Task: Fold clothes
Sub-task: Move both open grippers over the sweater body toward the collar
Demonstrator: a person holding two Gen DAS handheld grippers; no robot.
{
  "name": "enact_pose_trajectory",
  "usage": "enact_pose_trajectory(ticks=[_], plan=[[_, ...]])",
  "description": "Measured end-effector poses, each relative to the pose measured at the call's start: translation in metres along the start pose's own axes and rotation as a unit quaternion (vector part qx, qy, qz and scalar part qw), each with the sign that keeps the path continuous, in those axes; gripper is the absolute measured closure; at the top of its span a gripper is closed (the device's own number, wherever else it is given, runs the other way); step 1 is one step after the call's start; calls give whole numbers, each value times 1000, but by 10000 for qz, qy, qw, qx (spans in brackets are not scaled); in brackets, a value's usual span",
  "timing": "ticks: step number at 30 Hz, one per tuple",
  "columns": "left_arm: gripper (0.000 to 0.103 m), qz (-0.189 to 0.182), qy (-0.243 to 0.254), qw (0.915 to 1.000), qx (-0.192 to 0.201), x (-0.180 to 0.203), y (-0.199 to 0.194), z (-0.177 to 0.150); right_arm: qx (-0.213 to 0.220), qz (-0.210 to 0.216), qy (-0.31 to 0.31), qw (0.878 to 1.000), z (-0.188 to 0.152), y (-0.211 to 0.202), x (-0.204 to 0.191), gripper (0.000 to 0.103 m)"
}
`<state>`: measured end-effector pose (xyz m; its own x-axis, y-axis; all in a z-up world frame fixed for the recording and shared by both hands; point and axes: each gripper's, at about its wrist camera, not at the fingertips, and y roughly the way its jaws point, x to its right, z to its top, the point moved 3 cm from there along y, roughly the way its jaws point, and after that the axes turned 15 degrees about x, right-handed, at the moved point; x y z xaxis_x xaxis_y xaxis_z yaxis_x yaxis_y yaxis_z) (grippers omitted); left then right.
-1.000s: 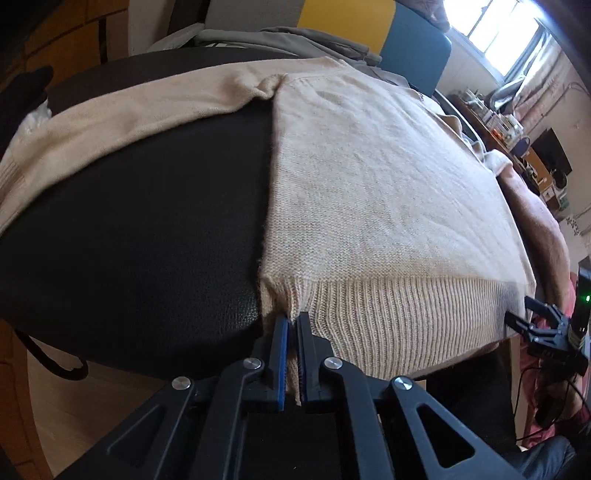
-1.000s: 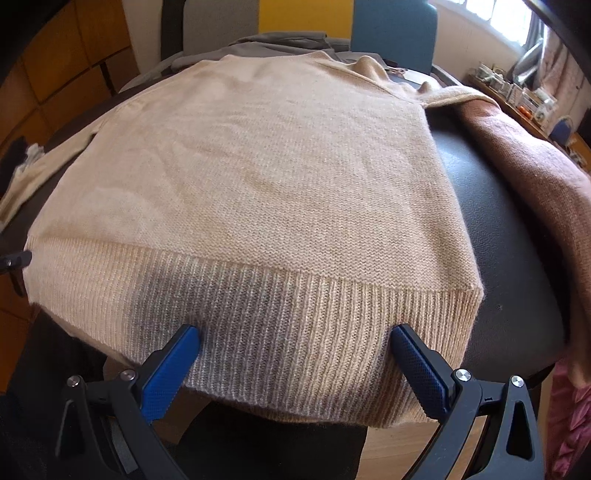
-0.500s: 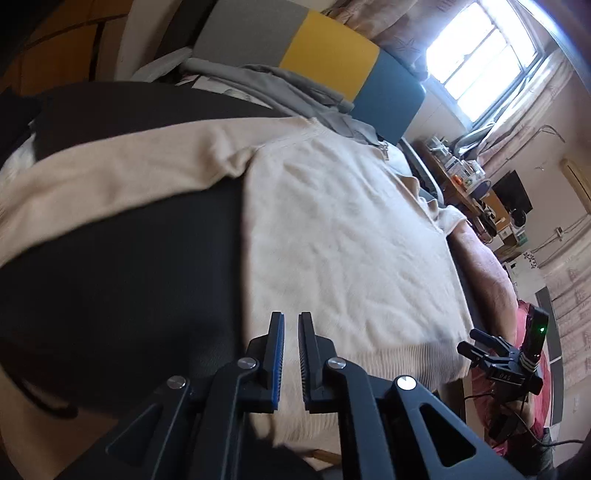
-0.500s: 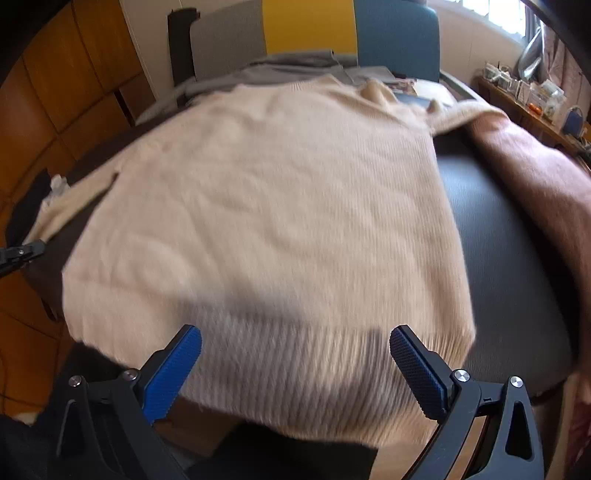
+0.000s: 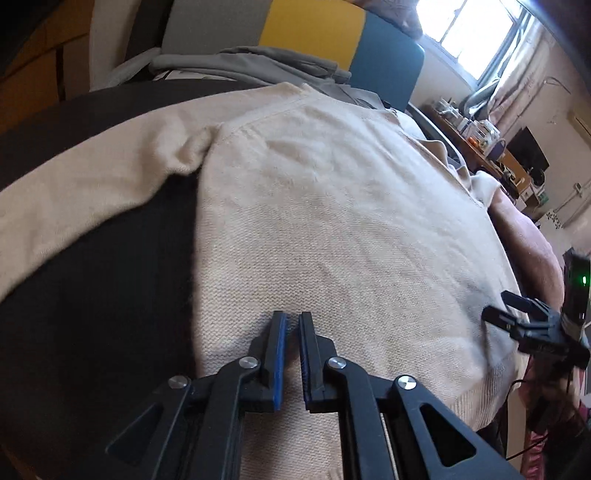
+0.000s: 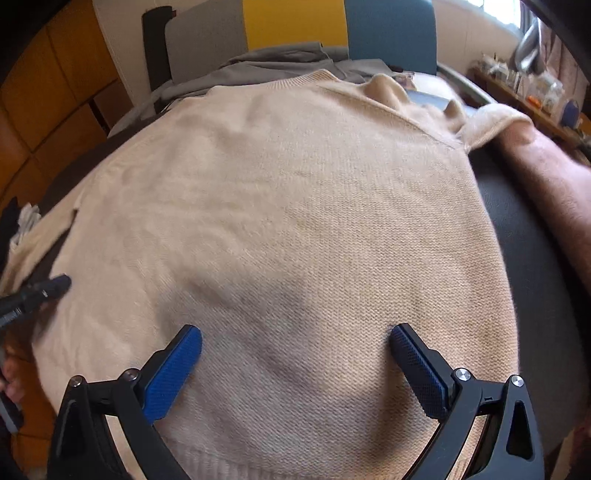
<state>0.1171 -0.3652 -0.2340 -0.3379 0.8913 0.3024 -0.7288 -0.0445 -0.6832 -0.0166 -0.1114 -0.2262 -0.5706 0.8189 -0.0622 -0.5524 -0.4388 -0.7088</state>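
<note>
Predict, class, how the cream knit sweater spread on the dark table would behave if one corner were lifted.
The sweater would probably droop limply, since its sleeve already bunches softly at the armpit. The fuzzy knit likely grips rather than slides on the table. It looks thin, so it is probably light.

One cream sweater [image 6: 288,221], spread flat on one dark worktop [image 5: 110,295]. One grey garment [image 6: 280,61] heaped at far edge. One pinkish-brown garment [image 6: 546,173] along right side. Two grippers: left gripper [image 5: 291,354], right gripper [image 6: 295,365], each with two blue-padded fingers. One chair back [image 6: 295,26] behind, three colour panels: grey, yellow, teal. One window [image 5: 469,26]. One dark screen [image 5: 528,151] on far desk.
</note>
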Motion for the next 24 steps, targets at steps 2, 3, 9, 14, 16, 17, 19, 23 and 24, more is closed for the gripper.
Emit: enact_pose_trajectory(ticks=[2, 3, 9, 14, 16, 17, 19, 23, 24], plan=[[96, -13, -114, 9999, 1, -4, 0, 1, 15, -62, -107, 9999, -7, -2, -3, 0], [97, 2, -64, 10000, 11, -3, 1, 1, 23, -89, -125, 9999, -9, -3, -6, 0], [97, 93, 142, 9998, 49, -5, 4, 0, -99, -180, -210, 9996, -15, -5, -11, 0], [98, 58, 79, 9999, 58, -11, 7, 3, -103, -184, -197, 9996, -17, -8, -10, 0], [98, 103, 35, 9999, 26, -10, 10, 7, -98, -184, -197, 9996, -18, -8, -10, 0], [98, 107, -60, 9999, -22, -9, 11, 9, -97, -173, -201, 9996, -17, -8, -10, 0], [98, 123, -242, 9996, -104, -6, 13, 15, -57, -49, -226, 9997, -16, -8, -8, 0], [97, 229, -154, 9993, 266, 6, -4, 39, -26, 358, -141, 9993, -12, -14, 2, 0], [94, 172, -86, 9990, 392, 12, -9, 45, 14, 537, 68, 9985, -8, -17, 10, 0]])
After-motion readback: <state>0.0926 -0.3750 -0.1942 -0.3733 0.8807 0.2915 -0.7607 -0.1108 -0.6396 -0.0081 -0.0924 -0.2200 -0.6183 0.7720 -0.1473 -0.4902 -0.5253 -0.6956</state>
